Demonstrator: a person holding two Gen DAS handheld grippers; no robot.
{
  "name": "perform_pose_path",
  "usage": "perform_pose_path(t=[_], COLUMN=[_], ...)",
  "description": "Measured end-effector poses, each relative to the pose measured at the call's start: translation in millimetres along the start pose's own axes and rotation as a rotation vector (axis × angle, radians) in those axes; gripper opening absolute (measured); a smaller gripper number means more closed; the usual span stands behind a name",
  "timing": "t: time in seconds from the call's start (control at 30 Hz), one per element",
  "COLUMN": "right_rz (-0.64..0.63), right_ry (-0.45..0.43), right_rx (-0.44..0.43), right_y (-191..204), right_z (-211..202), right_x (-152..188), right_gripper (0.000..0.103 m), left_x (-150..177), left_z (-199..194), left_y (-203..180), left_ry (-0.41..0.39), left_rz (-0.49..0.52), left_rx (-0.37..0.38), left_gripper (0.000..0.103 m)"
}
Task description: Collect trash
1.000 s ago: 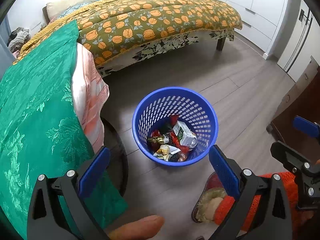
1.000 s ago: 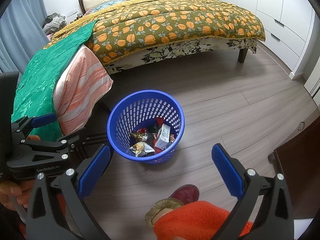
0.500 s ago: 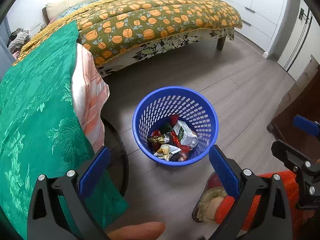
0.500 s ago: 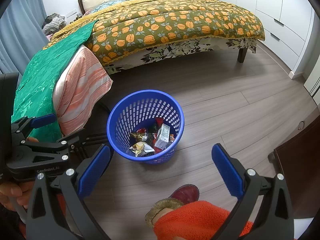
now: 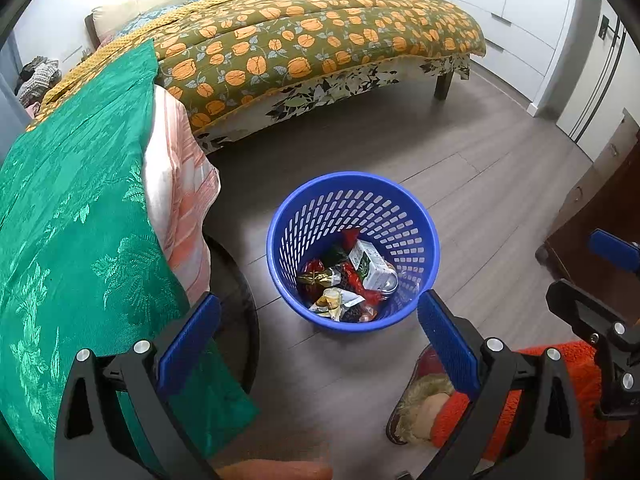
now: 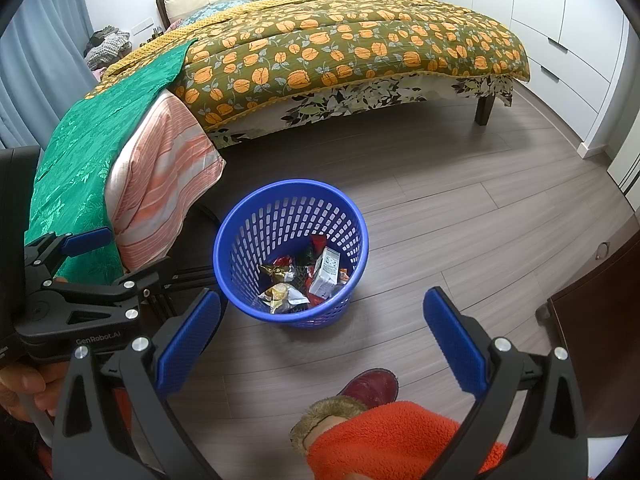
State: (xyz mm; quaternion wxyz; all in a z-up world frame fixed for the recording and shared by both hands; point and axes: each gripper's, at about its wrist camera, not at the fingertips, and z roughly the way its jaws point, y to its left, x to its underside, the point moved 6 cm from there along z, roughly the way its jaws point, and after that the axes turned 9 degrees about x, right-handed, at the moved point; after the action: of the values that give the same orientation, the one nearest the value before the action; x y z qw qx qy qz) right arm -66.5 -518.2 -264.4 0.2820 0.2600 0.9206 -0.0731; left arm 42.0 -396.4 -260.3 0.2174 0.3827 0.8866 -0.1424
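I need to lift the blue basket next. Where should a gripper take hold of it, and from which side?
Take the blue basket by its top rim, coming down from above on the near side. It stands upright and open on the floor, and its body is wider than the open right gripper, so one finger inside and one outside the thin rim probably grips best.

A: Item one, support surface?
B: Grey wood-plank floor [image 6: 460,200]. At centre, a round blue perforated plastic basket [image 6: 256,220] stands upright on it.

A: Other items on the floor?
B: At twelve o'clock, a dark-legged bed [image 6: 484,110] under an olive quilt with orange flowers [image 6: 340,52]. At six o'clock, a maroon fur-trimmed slipper [image 6: 372,386].
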Motion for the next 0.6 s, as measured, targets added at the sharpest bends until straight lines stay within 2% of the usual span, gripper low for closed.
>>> perform_pose_path(t=[0.43, 0.6], right_rz=[0.004, 0.009], right_ry=[0.003, 0.004], right_rx=[0.000, 0.004], right_y=[-0.8, -3.4], right_z=[0.0, 0.9], right_x=[0.8, 3.8], right_gripper=[0.098, 0.098], left_x=[2.2, 2.3], left_z=[-3.0, 0.8], left_y=[5.0, 6.8], left_ry=[-0.029, 0.006], left_rz=[0.014, -0.002], left_rx=[-0.006, 0.002], left_gripper=[0.096, 0.096])
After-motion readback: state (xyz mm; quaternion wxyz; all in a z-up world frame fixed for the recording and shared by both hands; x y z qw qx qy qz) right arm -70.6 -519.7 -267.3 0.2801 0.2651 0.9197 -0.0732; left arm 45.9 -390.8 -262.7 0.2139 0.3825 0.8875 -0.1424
